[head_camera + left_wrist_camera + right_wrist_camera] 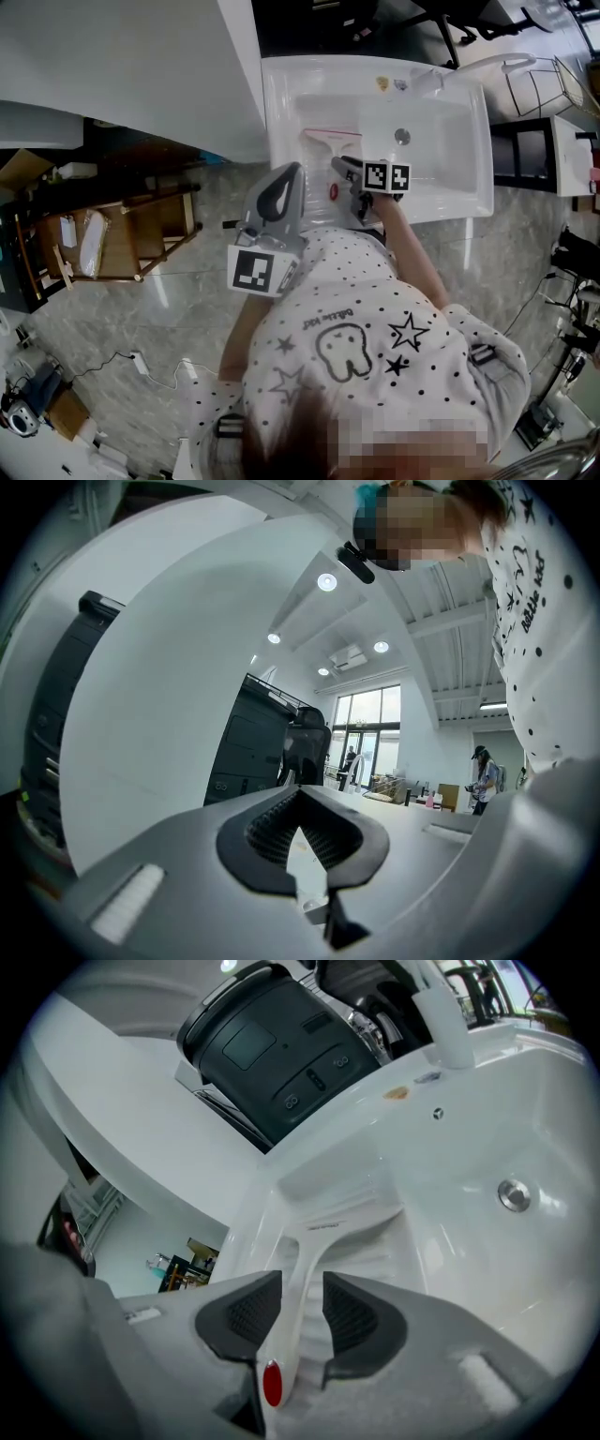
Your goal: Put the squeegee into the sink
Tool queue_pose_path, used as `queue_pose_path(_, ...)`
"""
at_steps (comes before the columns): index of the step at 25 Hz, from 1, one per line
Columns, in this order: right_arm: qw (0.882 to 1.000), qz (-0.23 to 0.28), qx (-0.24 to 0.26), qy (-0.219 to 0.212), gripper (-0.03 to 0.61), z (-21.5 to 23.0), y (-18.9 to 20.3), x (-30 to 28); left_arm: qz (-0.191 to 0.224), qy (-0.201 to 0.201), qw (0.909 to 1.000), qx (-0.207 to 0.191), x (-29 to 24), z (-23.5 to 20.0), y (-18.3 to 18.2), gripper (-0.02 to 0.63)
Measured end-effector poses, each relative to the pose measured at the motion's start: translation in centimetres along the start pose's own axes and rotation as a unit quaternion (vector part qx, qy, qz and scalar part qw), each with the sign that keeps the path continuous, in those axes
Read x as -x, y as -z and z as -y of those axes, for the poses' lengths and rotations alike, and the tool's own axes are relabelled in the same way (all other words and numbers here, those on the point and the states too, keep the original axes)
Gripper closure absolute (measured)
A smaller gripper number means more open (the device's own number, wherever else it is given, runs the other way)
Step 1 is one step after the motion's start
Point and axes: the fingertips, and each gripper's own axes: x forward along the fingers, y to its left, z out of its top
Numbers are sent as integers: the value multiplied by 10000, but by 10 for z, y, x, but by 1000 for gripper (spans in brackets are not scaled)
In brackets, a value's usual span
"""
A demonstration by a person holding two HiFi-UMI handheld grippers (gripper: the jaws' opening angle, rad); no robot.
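Your right tool [300, 1279] is spread, and the squeegee [298, 1269] handle runs up between the two pads. It leans on the left pad with a clear gap to the right one, so nothing's pinching it. The squeegee is already in the sink [525, 1101]: blade end down on the ridged left side of the basin, and the handle end with the red dot [272, 1382] back near the front rim. The drain [513, 1194] sits off to the right of it, well apart.

From the head view, the right tool [345, 169] reaches over the sink's [469, 202] front edge right at the squeegee [328, 150] handle. Your left tool [298, 169] hangs just outside the sink's left front corner, over the floor. In its own view the left tool [300, 794] has its tips pressed together with nothing in them.
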Motion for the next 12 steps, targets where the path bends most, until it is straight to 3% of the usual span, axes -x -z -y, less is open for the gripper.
queue_pose_path(12, 9987, -393, -171, -287, 443, -8, 6, -14, -36, 16, 10000, -58, -1, 3, 1, 617)
